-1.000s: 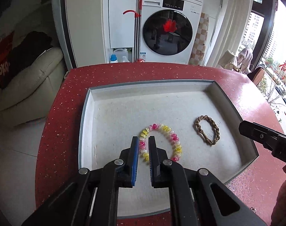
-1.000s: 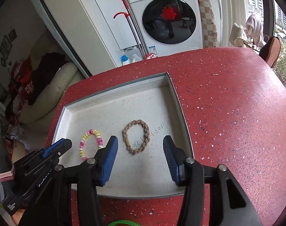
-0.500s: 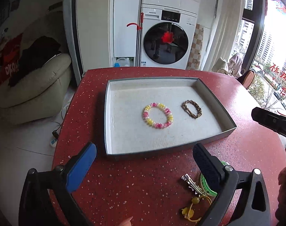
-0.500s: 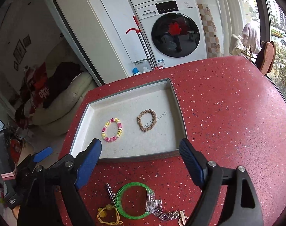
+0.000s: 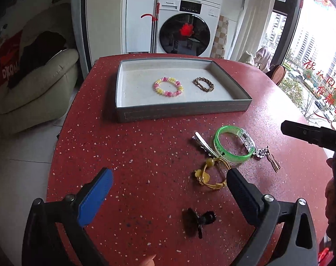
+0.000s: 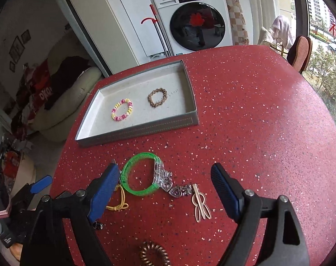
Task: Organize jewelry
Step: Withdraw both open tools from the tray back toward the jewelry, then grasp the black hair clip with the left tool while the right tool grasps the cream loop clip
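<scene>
Green plastic bangle [image 6: 142,174] lies on the red table [image 6: 256,122], near the tray [image 6: 145,130]; we judge it light, stiff, slippery, best pinched across its rim. Left gripper [image 5: 168,184] and right gripper [image 6: 165,177] both gape, empty.

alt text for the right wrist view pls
The open right tool hovers over loose jewelry on a red speckled table: a green bangle, silver heart charms and a gold hair clip. Behind, a grey tray holds a pink-and-yellow bead bracelet and a brown braided bracelet.
</scene>
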Motion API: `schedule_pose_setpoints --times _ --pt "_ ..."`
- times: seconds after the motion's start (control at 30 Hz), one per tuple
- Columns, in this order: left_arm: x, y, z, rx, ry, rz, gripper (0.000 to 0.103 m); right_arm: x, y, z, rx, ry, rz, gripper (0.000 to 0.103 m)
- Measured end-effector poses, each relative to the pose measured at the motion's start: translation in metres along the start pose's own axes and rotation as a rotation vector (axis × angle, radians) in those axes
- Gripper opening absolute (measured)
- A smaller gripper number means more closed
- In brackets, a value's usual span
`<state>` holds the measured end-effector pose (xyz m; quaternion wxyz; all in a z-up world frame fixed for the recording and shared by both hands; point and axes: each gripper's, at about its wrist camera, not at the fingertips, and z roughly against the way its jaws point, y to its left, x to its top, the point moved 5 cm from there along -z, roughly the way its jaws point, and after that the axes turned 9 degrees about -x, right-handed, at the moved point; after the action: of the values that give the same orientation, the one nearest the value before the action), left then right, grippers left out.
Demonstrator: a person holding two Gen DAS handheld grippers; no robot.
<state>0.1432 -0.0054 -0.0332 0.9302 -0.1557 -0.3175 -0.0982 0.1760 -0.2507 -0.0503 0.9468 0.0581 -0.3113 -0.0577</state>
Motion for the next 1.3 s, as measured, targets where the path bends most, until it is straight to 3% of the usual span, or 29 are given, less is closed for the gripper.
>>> schedule_pose_setpoints --times 0.3,0.77,0.97,1.1,1.17,1.23,1.3 --pt "-0.043 -0.011 -0.011 0.023 0.069 0.004 0.103 -0.057 -0.021 -0.018 -0.115 0.094 0.078 0.087" --pt "-0.052 -0.018 -0.026 0.06 0.09 0.0 0.103 -0.056 -0.031 -0.037 -0.157 0.11 0.114 0.085" --pt "-0.055 -0.021 -0.029 0.051 0.094 -0.009 0.103 -0.053 -0.021 -0.043 -0.195 0.091 0.198 0.069" --pt "-0.058 -0.024 -0.03 0.05 0.108 -0.019 0.102 -0.052 -0.015 -0.042 -0.202 0.075 0.239 0.05" --pt "-0.061 -0.025 -0.031 0.053 0.114 -0.023 0.088 -0.053 -0.013 -0.041 -0.195 0.077 0.248 0.043" --pt "-0.063 -0.026 -0.031 0.057 0.119 -0.031 0.084 -0.054 -0.008 -0.041 -0.186 0.079 0.256 0.035" --pt "-0.063 -0.026 -0.03 0.056 0.113 -0.037 0.073 -0.054 -0.006 -0.041 -0.184 0.079 0.26 0.027"
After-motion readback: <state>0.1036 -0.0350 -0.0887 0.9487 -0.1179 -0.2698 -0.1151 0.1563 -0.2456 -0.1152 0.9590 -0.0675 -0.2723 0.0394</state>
